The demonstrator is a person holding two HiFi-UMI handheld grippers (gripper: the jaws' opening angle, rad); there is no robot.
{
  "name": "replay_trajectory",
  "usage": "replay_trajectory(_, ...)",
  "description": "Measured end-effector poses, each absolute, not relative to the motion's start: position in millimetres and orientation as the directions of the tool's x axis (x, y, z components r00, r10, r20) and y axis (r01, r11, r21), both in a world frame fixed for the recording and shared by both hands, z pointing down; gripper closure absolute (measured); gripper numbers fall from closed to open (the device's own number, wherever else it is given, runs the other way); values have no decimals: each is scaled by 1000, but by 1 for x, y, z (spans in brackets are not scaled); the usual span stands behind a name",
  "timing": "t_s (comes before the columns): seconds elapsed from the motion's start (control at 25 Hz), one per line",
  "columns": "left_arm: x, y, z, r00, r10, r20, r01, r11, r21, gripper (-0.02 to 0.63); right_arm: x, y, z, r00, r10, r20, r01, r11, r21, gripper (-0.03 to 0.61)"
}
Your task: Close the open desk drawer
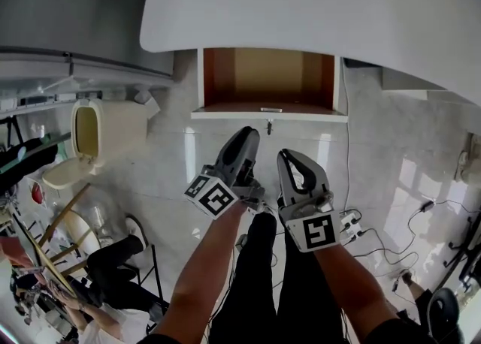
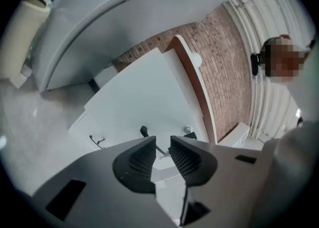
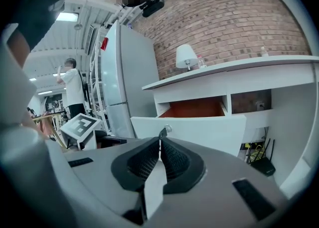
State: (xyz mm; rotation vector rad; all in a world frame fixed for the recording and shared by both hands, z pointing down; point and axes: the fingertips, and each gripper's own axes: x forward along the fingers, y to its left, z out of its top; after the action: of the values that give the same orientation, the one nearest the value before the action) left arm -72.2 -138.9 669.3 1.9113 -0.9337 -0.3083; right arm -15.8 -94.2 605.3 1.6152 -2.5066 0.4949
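Note:
The desk drawer (image 1: 268, 113) stands pulled out from under the white desk top (image 1: 316, 4), showing its brown inside and a small metal knob (image 1: 268, 126) with a key on its white front. In the head view both grippers hang side by side in front of the drawer and apart from it. My left gripper (image 1: 249, 135) is rolled to one side and its jaws are open, with nothing between the pads (image 2: 141, 158). My right gripper (image 1: 286, 158) is shut on nothing, pads (image 3: 149, 160) together. The drawer front (image 3: 199, 131) faces the right gripper view; the left gripper view shows the front (image 2: 139, 97) tilted.
A cream bin (image 1: 94, 131) stands on the pale floor at the left. A power strip with cables (image 1: 349, 222) lies at the right. A grey fridge (image 3: 127, 87) stands beside the desk, a lamp (image 3: 186, 56) on top. Another person (image 3: 75, 90) stands far back.

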Motion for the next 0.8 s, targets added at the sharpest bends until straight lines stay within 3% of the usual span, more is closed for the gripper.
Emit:
replay_trajectory(0.24, -69, -148, 693, 659, -744, 112, -296, -119, 948, 501, -19, -88, 609, -434, -860, 269, -897, 384, -217, 549)
replay_trajectory(0.52, -60, -160, 697, 632, -773, 62, -192, -78, 978, 492, -16, -88, 619, -434, -855, 285, -897, 381, -223, 549)
replay_trajectory(0.8, -60, -162, 702, 606, -792, 70, -185, -54, 981, 560, -11, -87, 624, -430, -855, 291, -899, 377, -222, 549)
